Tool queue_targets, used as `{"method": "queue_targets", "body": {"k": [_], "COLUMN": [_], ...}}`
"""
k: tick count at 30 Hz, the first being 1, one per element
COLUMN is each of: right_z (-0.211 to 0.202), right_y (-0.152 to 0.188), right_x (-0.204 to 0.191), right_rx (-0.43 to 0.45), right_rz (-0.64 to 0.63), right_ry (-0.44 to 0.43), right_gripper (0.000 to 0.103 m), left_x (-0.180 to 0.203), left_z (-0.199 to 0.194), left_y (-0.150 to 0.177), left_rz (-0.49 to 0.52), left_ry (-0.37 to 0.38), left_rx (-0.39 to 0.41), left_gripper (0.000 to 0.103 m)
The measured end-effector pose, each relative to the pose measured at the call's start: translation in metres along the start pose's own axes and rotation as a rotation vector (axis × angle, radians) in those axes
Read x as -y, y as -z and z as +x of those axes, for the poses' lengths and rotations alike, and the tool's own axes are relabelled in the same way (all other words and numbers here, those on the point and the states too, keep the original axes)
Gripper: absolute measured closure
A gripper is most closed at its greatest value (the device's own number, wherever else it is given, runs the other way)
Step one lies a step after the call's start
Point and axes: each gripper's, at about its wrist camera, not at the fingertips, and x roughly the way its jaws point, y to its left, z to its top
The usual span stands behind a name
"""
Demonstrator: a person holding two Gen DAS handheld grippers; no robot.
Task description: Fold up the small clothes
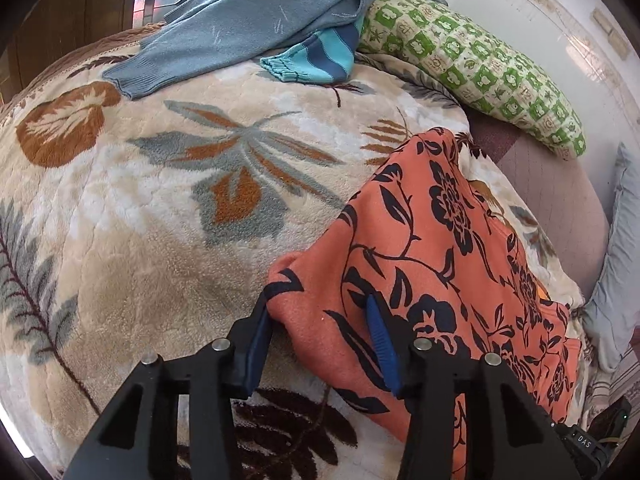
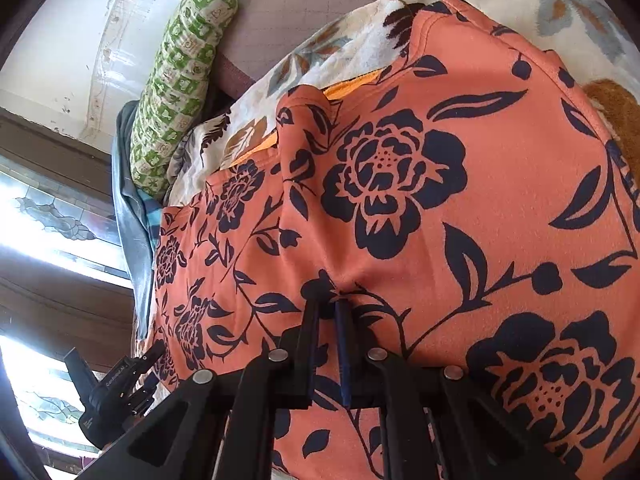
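Blanket (image 1: 160,240) with leaf print, white wall (image 1: 520,20)

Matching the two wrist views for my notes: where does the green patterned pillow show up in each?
Left wrist view: green patterned pillow lies upper right, along the bed's far edge, beside the blue sweater.
Right wrist view: the pillow stands upper left, against the pale wall.
Shared landmark: the orange flowered garment, lower right in the left view, filling the middle of the right view.
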Motion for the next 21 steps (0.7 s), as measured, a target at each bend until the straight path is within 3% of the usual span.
{"method": "queue_targets", "body": {"k": [2, 4, 5, 6, 12, 14, 18, 21], "right_z": [0.000, 0.000, 0.000, 0.000, 0.001, 0.001, 0.002, 0.002], "right_y": [0.000, 0.000, 0.000, -0.001, -0.001, -0.001, -0.001, -0.001], "right_x": [0.000, 0.000, 0.001, 0.001, 0.001, 0.001, 0.001, 0.000], "right_rx": [-0.001, -0.001, 0.000, 0.000, 0.000, 0.000, 0.001, 0.000], "right_rz": [0.003, 0.000, -0.001, -0.002, -0.003, -0.002, -0.001, -0.008], "right_ry": [-0.002, 0.000, 0.001, 0.002, 0.003, 0.002, 0.000, 0.007], "right_gripper": [0.092, 0.092, 0.092, 0.092, 0.092, 0.092, 0.092, 0.092], "left_x": [0.002, 0.008, 0.010, 0.012, 0.011, 0.012, 0.005, 0.006], "left_z": [0.002, 0.004, 0.006, 0.007, 0.004, 0.002, 0.007, 0.007], "left_y": [-0.001, -0.003, -0.004, -0.004, -0.008, -0.008, -0.005, -0.005], "left_rz": [-0.011, 0.010, 0.025, 0.038, 0.045, 0.045, 0.036, 0.073], "left_ry": [0.041, 0.018, -0.002, -0.025, -0.014, -0.012, -0.007, -0.001], "left_rx": [0.002, 0.000, -0.001, 0.004, 0.008, 0.011, 0.006, 0.003], "left_gripper": [0.035, 0.036, 0.042, 0.058, 0.081, 0.081, 0.065, 0.066]}}
